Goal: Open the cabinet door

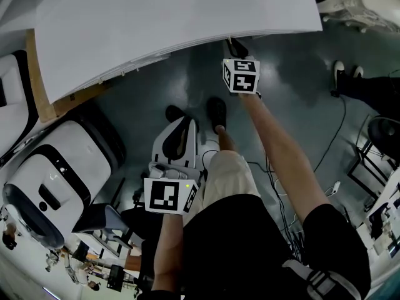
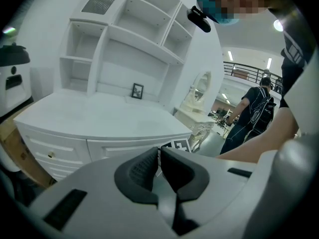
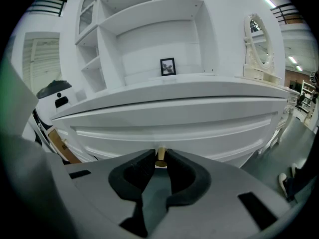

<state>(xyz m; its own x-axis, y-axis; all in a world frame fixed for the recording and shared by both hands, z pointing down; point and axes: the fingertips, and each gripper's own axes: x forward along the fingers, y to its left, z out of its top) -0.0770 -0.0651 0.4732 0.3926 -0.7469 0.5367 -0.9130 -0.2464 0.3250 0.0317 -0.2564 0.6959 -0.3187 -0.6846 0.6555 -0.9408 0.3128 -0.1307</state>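
A white cabinet (image 3: 174, 128) with a curved front fills the right gripper view; its door carries a small brass knob (image 3: 160, 155). My right gripper (image 3: 160, 163) is shut on that knob, one dark pad pressed on either side. In the head view the right gripper (image 1: 235, 45) reaches under the overhanging cabinet top (image 1: 175, 17), so the knob is hidden there. My left gripper (image 2: 159, 156) hangs back from the cabinet (image 2: 99, 118), shut and holding nothing. The head view shows this left gripper (image 1: 182, 122) low, beside my leg.
Open shelves with a small picture frame (image 3: 168, 66) rise above the cabinet top. A white and black machine (image 1: 56, 174) and cardboard (image 1: 40, 86) stand at the left. A white dressing table with a mirror (image 3: 259, 39) is at the right. Cables (image 1: 337, 130) lie on the floor; a person (image 2: 254, 108) stands beyond.
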